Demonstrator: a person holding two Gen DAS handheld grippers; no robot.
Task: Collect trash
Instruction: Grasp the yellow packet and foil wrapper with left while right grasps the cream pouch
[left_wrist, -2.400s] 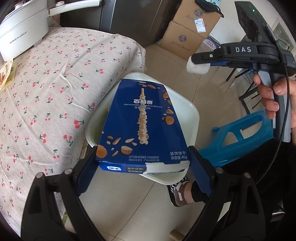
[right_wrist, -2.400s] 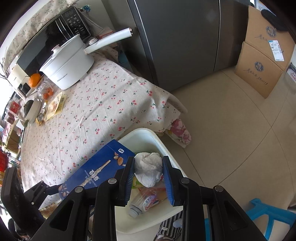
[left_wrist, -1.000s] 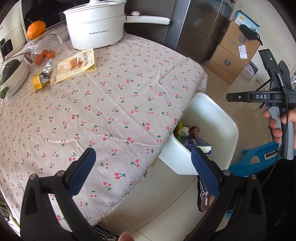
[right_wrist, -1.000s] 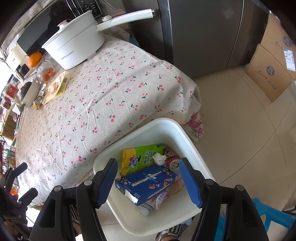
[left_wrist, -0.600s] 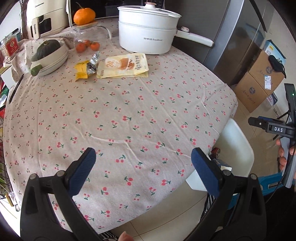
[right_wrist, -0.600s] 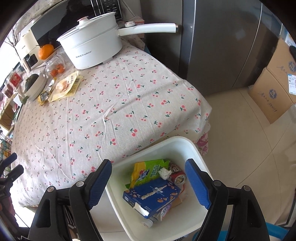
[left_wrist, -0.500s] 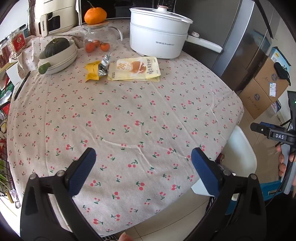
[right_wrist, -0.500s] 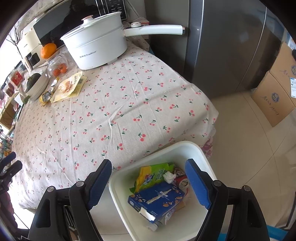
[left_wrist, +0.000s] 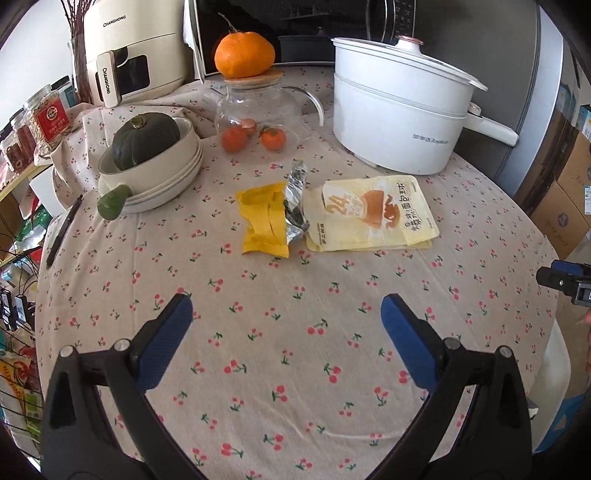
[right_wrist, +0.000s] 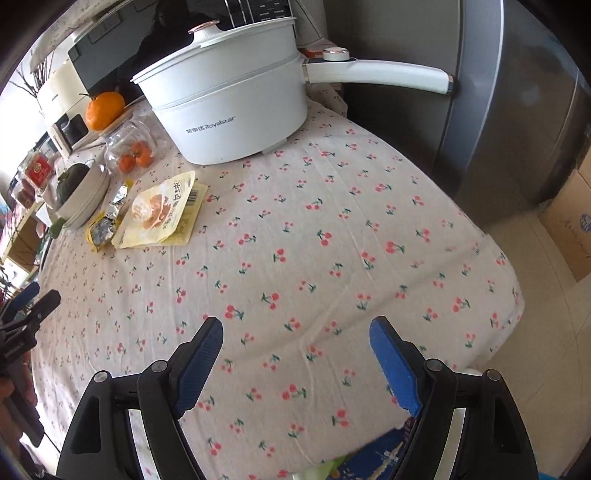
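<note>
The left tongs (left_wrist: 286, 319) have two black plastic arms with cut-out openings, each tipped by a ribbed blue pad and fastened with silver screws. The right tongs (right_wrist: 295, 341) match: black frame, blue pads, round silver screw heads, and a bare metal strip behind each arm.

Before me spreads a cherry-print tablecloth (left_wrist: 295, 332), a grey refrigerator (right_wrist: 517, 110) standing at two o'clock, beige floor tiles (right_wrist: 554, 350) and cardboard boxes (right_wrist: 569, 229) at three.
</note>
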